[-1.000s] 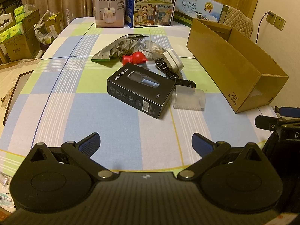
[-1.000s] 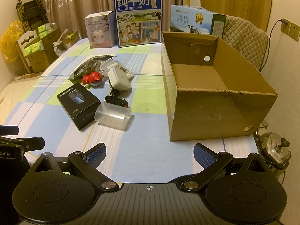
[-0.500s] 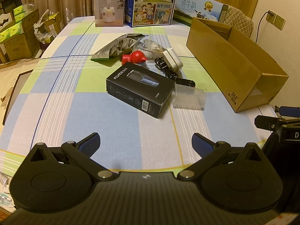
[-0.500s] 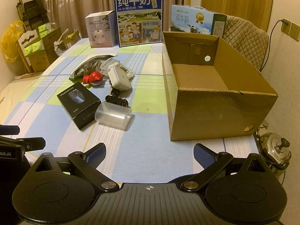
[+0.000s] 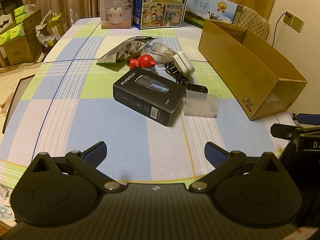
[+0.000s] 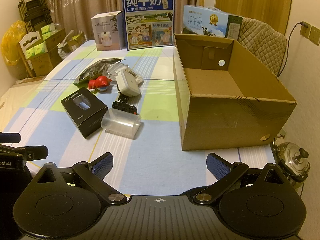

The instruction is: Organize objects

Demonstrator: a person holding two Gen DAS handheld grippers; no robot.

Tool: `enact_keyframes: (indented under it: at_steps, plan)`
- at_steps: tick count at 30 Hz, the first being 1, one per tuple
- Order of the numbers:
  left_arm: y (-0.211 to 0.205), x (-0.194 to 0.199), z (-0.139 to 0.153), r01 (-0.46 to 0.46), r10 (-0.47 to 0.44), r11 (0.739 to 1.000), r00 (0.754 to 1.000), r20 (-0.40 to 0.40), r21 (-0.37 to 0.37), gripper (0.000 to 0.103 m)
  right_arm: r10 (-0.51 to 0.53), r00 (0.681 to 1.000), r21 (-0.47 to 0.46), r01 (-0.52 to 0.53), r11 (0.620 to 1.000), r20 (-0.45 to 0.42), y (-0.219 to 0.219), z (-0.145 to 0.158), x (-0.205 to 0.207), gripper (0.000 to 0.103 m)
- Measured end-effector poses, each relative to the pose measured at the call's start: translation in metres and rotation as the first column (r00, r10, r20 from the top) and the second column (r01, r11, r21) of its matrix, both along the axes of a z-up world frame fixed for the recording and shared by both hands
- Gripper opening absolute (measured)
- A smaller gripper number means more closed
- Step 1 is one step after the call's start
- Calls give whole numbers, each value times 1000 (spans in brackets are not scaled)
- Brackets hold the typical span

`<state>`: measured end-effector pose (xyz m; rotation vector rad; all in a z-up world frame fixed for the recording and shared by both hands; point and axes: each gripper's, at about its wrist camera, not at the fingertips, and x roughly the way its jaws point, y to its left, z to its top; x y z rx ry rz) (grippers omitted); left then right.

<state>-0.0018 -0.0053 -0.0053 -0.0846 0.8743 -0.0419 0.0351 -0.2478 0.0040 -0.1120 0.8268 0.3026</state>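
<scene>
A black shaver box [image 5: 149, 95] [image 6: 84, 111] lies mid-table beside a clear plastic cup [image 5: 201, 107] [image 6: 121, 123] on its side. Behind them sit a red toy [image 5: 143, 62] [image 6: 100, 83], a white charger [image 5: 184, 65] [image 6: 128, 84] with black cable, a small black item [image 6: 125, 107] and a silver foil bag [image 5: 124, 51] [image 6: 96, 70]. An open, empty cardboard box [image 5: 248, 74] [image 6: 230, 100] stands to the right. My left gripper [image 5: 155, 153] is open over the near table edge, well short of the shaver box. My right gripper [image 6: 159, 165] is open, holding nothing, near the cardboard box's front corner.
A humidifier box [image 6: 107, 34] and two milk cartons [image 6: 149, 20] [image 6: 212, 23] line the far table edge. A quilted chair [image 6: 262, 42] stands behind the cardboard box. A metal kettle [image 6: 292, 160] sits low off the table's right edge. Stacked boxes [image 5: 18, 38] crowd the floor at left.
The left gripper has moved a little forward and lower toward the shaver box. The right gripper has barely moved. Both stay open.
</scene>
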Motion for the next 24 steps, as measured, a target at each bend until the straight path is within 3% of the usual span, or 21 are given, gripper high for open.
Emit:
enact_keyframes:
  at_steps: [18, 24]
  plan:
    - [0, -1, -1, 1, -1, 1000, 1000, -1, -4, 102, 7, 1000, -4, -7, 1000, -2, -1, 1, 2, 98]
    - [-1, 3, 0, 31, -32, 999, 999, -16, -38, 102, 93, 995, 11, -92, 996, -21, 9, 1, 3, 98]
